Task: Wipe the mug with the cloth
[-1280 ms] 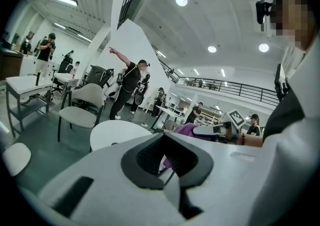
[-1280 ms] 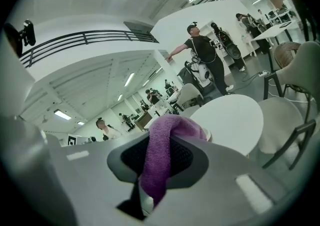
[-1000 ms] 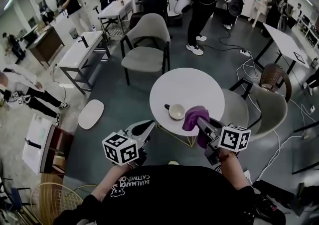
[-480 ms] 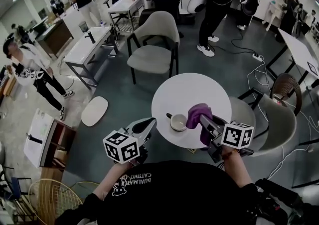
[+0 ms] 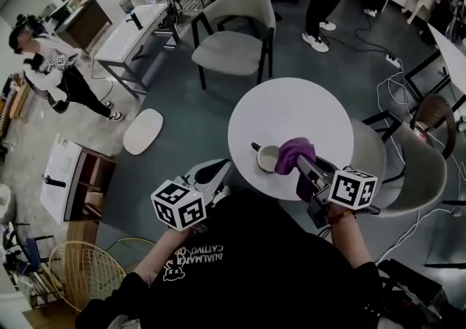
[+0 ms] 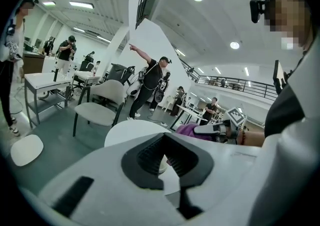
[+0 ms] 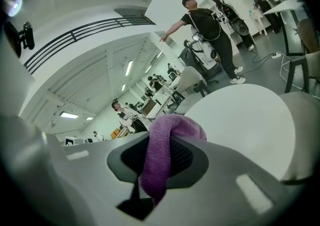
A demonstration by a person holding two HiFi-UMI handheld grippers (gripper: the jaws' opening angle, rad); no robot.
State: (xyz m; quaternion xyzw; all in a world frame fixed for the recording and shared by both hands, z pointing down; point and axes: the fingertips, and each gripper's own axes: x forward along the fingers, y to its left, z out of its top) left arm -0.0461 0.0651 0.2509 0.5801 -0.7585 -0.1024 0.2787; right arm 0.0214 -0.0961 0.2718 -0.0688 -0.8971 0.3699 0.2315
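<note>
Purple cloth (image 7: 159,162) is clamped between the closed jaws of the right gripper (image 5: 304,167), bunched over the tips and hanging below them. The mug (image 5: 268,158) stands just beyond those tips, on the side toward the left gripper (image 5: 218,170); contact between cloth and mug cannot be confirmed. The left gripper's jaws are together and empty, near the table edge. Both grippers point at a round white table (image 5: 291,109). Beyond it are a grey chair (image 5: 231,51) and a grey floor (image 5: 182,131).
</note>
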